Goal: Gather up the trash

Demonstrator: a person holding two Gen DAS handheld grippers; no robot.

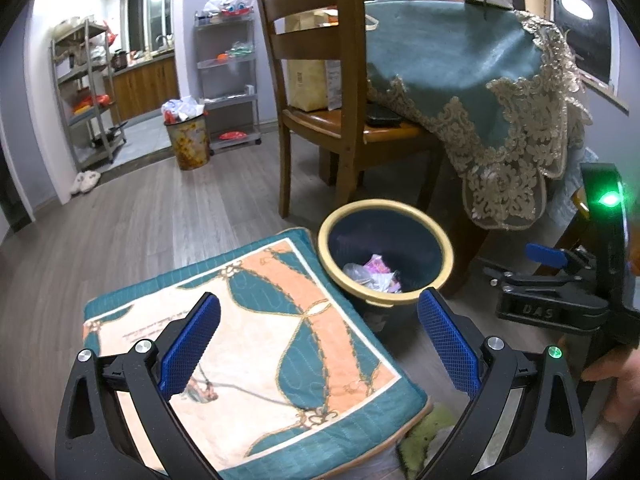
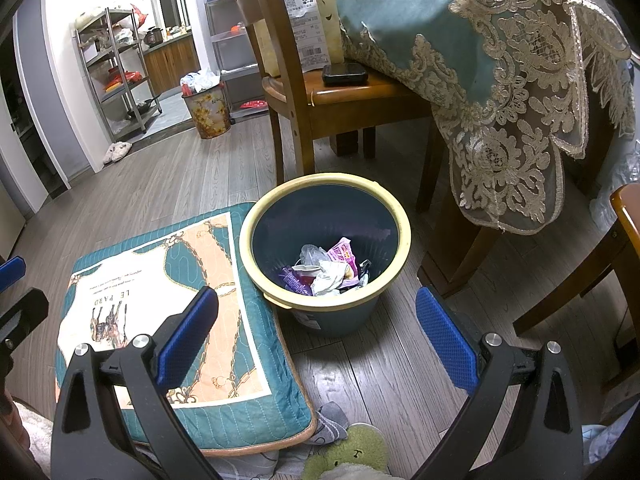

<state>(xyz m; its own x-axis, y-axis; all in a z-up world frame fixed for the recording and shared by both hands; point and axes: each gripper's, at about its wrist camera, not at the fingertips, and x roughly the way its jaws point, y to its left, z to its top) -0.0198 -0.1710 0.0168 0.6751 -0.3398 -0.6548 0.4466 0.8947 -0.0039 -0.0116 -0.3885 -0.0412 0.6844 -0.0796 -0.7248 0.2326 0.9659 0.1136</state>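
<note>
A dark blue bin with a yellow rim [image 1: 442, 242] [image 2: 403, 216] stands on the wood floor beside a teal and orange cushion [image 1: 256, 344] [image 2: 168, 304]. Crumpled wrappers and tissue [image 2: 326, 268] [image 1: 374, 272] lie in its bottom. My left gripper [image 1: 320, 340] is open and empty, held above the cushion and short of the bin. My right gripper [image 2: 318, 330] is open and empty, just in front of the bin; it also shows at the right of the left wrist view [image 1: 560, 276].
A wooden chair [image 1: 320, 80] [image 2: 320, 92] and a table with a teal lace-edged cloth [image 1: 480, 80] [image 2: 500, 60] stand close behind the bin. A green plush toy [image 2: 352, 452] lies by the cushion. A second, full floral bin [image 1: 187, 140] stands far left by shelving.
</note>
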